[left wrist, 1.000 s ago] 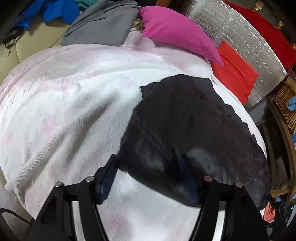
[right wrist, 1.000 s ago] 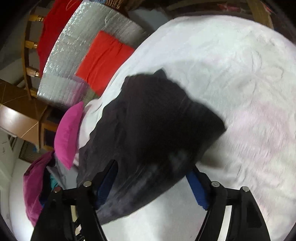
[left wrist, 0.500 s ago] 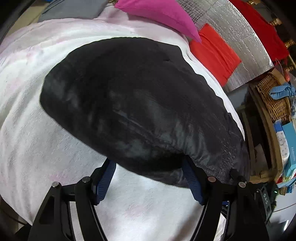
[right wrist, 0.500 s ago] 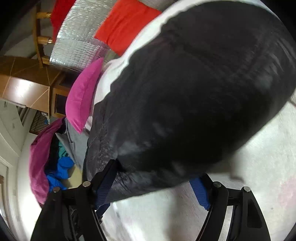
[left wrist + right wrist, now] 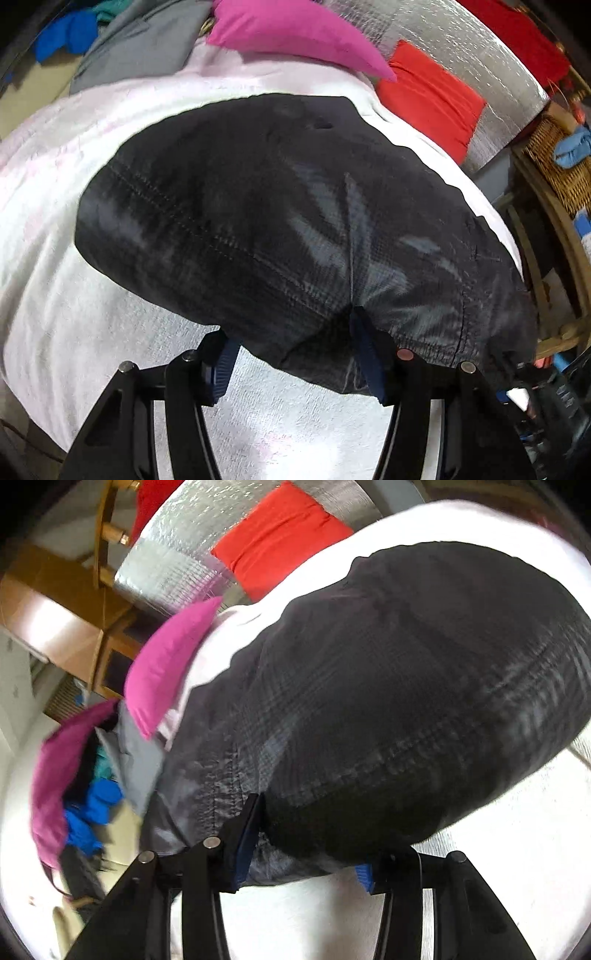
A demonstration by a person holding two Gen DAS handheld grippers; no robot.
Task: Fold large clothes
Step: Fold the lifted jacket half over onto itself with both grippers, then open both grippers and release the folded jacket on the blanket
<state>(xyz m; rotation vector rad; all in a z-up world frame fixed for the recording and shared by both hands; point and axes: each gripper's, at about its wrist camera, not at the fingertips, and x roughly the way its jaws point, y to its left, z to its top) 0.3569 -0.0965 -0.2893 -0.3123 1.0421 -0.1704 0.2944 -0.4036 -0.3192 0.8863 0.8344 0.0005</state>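
Observation:
A black thin-fabric garment lies spread on a white and pale pink blanket, its near edge bulging up. In the left wrist view, my left gripper has that near edge between its blue-padded fingers. Its jaws are closing with a wide gap left, and the pads do not visibly pinch the cloth. The right wrist view shows the garment filling the frame. My right gripper straddles another part of the edge. Its jaws are closing too, and the right pad is half hidden by fabric.
A magenta pillow and a grey garment lie at the blanket's far end, with blue clothes beyond. A red cloth on a silver foil mat lies beyond the bed. A wicker basket stands at the right.
Both grippers moved in over the garment's near edge, which now sits between their fingers. Both sets of jaws have narrowed, the right more. The garment fills more of each view.

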